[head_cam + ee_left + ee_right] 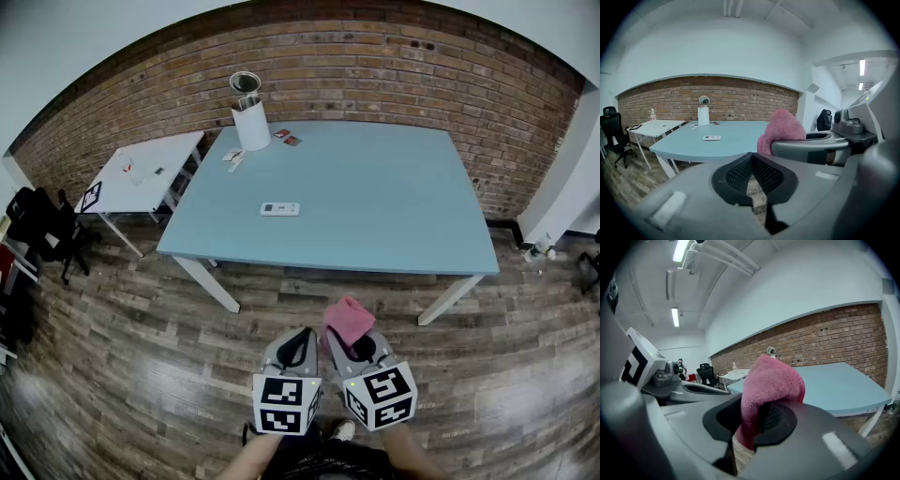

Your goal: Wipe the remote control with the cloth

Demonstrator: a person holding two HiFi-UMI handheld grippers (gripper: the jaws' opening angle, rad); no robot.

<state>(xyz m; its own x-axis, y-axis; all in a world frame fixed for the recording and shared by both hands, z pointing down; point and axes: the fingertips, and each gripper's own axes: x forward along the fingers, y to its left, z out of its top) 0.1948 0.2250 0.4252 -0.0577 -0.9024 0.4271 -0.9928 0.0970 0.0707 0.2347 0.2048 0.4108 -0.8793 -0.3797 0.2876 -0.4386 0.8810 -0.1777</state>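
Right claw (354, 345) pinches the pink cloth (348, 319) between its jaws. My left claw (298, 349), just beside it, is closed on nothing. I have both over the wood floor (187, 375), short of the near edge of the blue table (394, 216). A white canister (249, 117) and small cards (287, 138) sit at its far left corner, and a white side table (141, 173) stands to the left. The remote control (279, 209) lies left of the tabletop's middle, well apart from both claws.

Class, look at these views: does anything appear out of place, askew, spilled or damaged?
Nothing stands out. The remote control lies flat on the blue table; the pink cloth sits clamped in the right gripper.
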